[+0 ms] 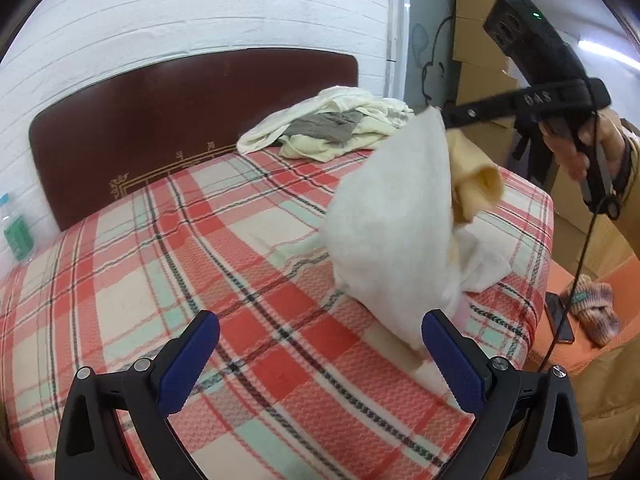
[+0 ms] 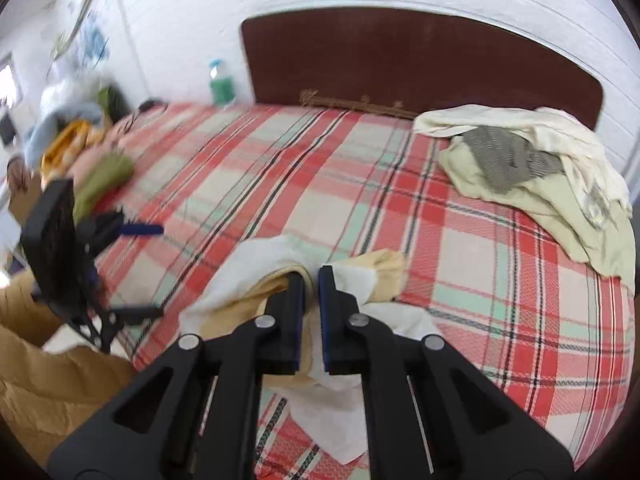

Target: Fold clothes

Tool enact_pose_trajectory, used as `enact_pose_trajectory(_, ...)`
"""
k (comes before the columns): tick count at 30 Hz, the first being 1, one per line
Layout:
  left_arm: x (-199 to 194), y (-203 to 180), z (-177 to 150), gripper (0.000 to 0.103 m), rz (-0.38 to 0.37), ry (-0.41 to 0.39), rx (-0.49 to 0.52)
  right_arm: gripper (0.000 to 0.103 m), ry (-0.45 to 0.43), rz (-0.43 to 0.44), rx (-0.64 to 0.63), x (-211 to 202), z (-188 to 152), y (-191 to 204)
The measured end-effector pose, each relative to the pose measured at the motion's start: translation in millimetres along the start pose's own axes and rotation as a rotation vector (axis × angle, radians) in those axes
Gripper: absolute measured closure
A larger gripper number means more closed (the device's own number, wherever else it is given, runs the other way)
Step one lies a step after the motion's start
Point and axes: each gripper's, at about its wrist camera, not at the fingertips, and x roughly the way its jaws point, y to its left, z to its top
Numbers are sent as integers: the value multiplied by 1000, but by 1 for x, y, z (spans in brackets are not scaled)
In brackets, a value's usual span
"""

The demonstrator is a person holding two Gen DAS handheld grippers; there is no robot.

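A white garment with a pale yellow lining point(image 1: 392, 216) hangs lifted over the plaid bed, its lower end trailing on the blanket. My right gripper point(image 1: 442, 114) is shut on its top corner, held by a hand at the right. In the right wrist view the same garment point(image 2: 256, 272) bunches around my right gripper point(image 2: 311, 276), whose fingers are pinched on the cloth. My left gripper point(image 1: 320, 340) is open low over the blanket, its right finger point(image 1: 452, 360) beside the garment's lower edge. It shows again as a blurred left gripper point(image 2: 156, 270) at the bed's left side.
A pile of cream and grey clothes point(image 1: 336, 124) lies by the dark headboard point(image 1: 180, 116). A green-labelled bottle point(image 1: 14, 228) stands at the left wall. Cardboard boxes point(image 1: 480, 52) stack at the right. A knitted hat point(image 1: 592, 308) and phone lie on an orange surface.
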Motion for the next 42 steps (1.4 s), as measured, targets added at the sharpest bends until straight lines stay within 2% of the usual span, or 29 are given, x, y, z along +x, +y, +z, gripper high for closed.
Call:
enact_pose_trajectory(2, 9, -12, 7, 0, -36, 5, 27, 95, -35, -26, 105, -8, 6, -34)
enact_pose_trajectory(5, 26, -34, 15, 0, -73, 26, 85, 95, -32, -49, 241, -1, 4, -80)
enact_pose_trajectory(9, 44, -67, 18, 0, -118, 60, 175, 95, 21, -102, 358, 21, -8, -123)
enact_pose_trajectory(12, 60, -87, 16, 0, -98, 103, 245, 92, 75, -127, 396, 37, -21, -138)
enact_pose_trajectory(13, 66, -92, 16, 0, -93, 116, 258, 82, 97, -153, 380, 40, -23, -139)
enact_pose_trajectory(14, 70, -95, 16, 0, -88, 123, 268, 67, 112, -179, 360, 43, -26, -139)
enact_pose_trajectory(16, 76, -98, 17, 0, -68, 127, 287, 56, 83, -217, 284, 34, -31, -127)
enact_pose_trajectory(18, 82, -94, 20, 1, -14, 129, 298, 53, 31, -181, 186, 19, -36, -109)
enact_pose_trajectory(19, 85, -88, 23, 7, 2, 136, 283, 48, 12, -169, 132, 13, -39, -99)
enact_pose_trajectory(20, 88, -79, 25, 17, 7, 149, 252, 35, 19, -175, 59, 15, -43, -86)
enact_pose_trajectory(21, 91, -69, 28, 22, 12, 162, 221, 31, 27, -181, -14, 16, -48, -73)
enact_pose_trajectory(22, 94, -60, 31, 34, 17, 175, 189, 28, 34, -188, -87, 18, -52, -60)
enact_pose_trajectory(23, 98, -51, 34, 49, 22, 187, 158, 28, 41, -193, -160, 19, -57, -48)
enact_pose_trajectory(25, 102, -30, 39, 64, 37, 200, 89, 28, 55, -205, -306, 22, -66, -22)
enact_pose_trajectory(28, 96, -6, 49, 64, 37, 178, 0, 28, 62, -227, -448, 37, -71, 2)
enact_pose_trajectory(32, 90, 5, 60, 64, 54, 161, -2, 28, 26, -213, -524, 51, -59, 14)
enact_pose_trajectory(36, 93, 13, 65, 61, 53, 166, -3, 29, 46, -147, -441, 64, -39, 1)
enact_pose_trajectory(37, 94, 15, 65, 61, 50, 166, -11, 31, 51, -130, -420, 67, -34, -2)
enact_pose_trajectory(39, 92, 19, 64, 52, 35, 164, -37, 48, 61, -97, -378, 73, -24, -9)
enact_pose_trajectory(41, 86, 17, 60, 39, 0, 150, -57, 87, 71, -64, -336, 80, -14, -15)
enact_pose_trajectory(42, 83, 16, 58, 38, -17, 143, -67, 91, 76, -48, -315, 83, -9, -18)
